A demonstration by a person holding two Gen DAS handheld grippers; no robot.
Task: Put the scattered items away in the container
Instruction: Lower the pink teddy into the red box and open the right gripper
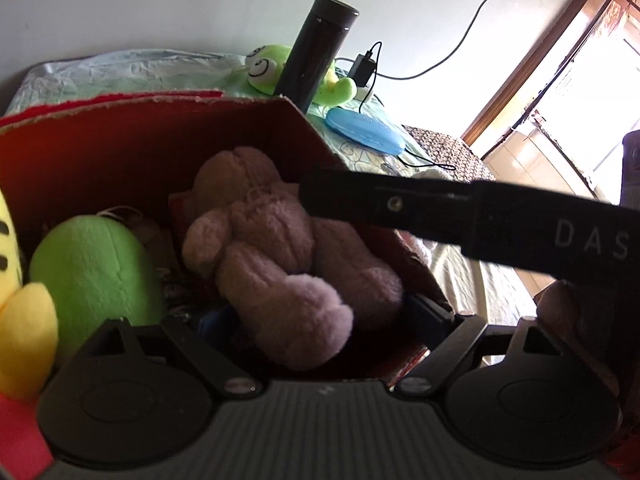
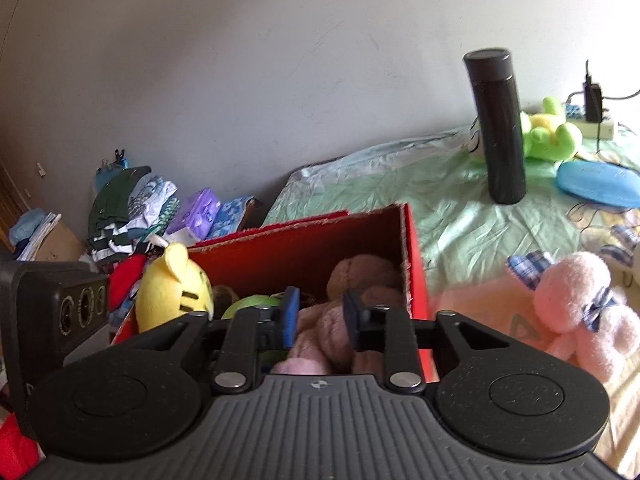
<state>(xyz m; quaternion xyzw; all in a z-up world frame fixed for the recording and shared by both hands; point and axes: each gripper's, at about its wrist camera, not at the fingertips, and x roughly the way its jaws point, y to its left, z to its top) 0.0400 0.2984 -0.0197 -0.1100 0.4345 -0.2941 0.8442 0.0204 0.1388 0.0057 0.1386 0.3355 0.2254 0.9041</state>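
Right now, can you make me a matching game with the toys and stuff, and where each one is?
Things:
1. brown teddy
2. black flask
3. pink bunny
4. yellow plush

Places:
A. standing upright on the green sheet
B. lying on the bed, outside the red box, to its right
C. inside the box, by its right wall
D. at the left end of the box

Pairs: 1-C, 2-A, 3-B, 4-D

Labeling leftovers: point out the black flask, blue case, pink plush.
black flask [image 2: 500, 128], right wrist view, mid body.
blue case [image 2: 598, 184], right wrist view, top face.
pink plush [image 2: 576, 300], right wrist view, head.
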